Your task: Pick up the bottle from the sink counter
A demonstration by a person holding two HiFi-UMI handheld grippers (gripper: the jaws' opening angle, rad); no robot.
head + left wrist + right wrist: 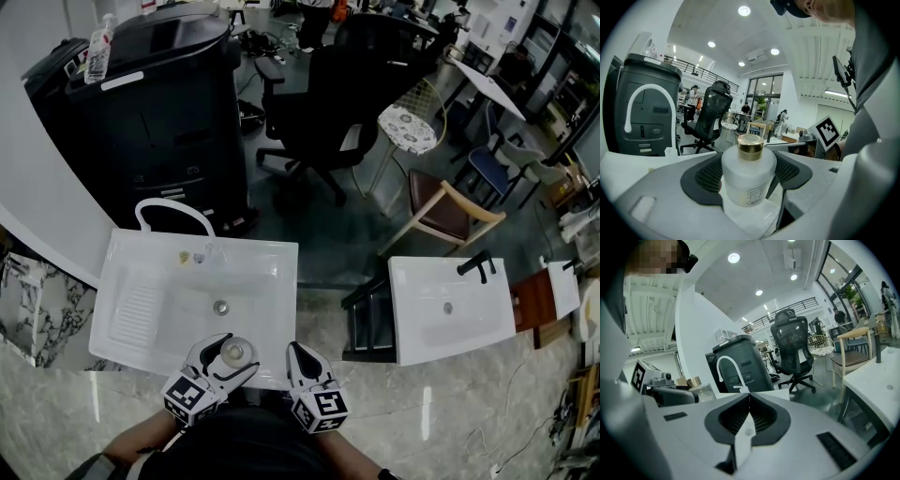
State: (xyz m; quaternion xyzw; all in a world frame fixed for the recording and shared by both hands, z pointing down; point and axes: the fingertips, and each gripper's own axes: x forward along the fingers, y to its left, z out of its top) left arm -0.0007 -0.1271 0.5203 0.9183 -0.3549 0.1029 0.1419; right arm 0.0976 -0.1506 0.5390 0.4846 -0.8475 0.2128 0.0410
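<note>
A frosted white bottle (747,176) with a gold cap stands upright between the dark pads of my left gripper (749,180), which press on both its sides. From the head view, the bottle (234,353) is at the front rim of the white sink (141,314), inside my left gripper (231,354). Whether it still rests on the rim I cannot tell. My right gripper (294,349) is just to its right, shut and holding nothing. In the right gripper view its jaws (749,401) meet, and the bottle (702,390) shows at the left.
A white arched faucet (173,211) rises at the sink's back edge. Behind it stands a tall black unit (150,112) with a spray bottle (98,47) on top. A second white sink (450,309) lies to the right, with a black office chair (328,103) and a wooden chair (450,211) beyond.
</note>
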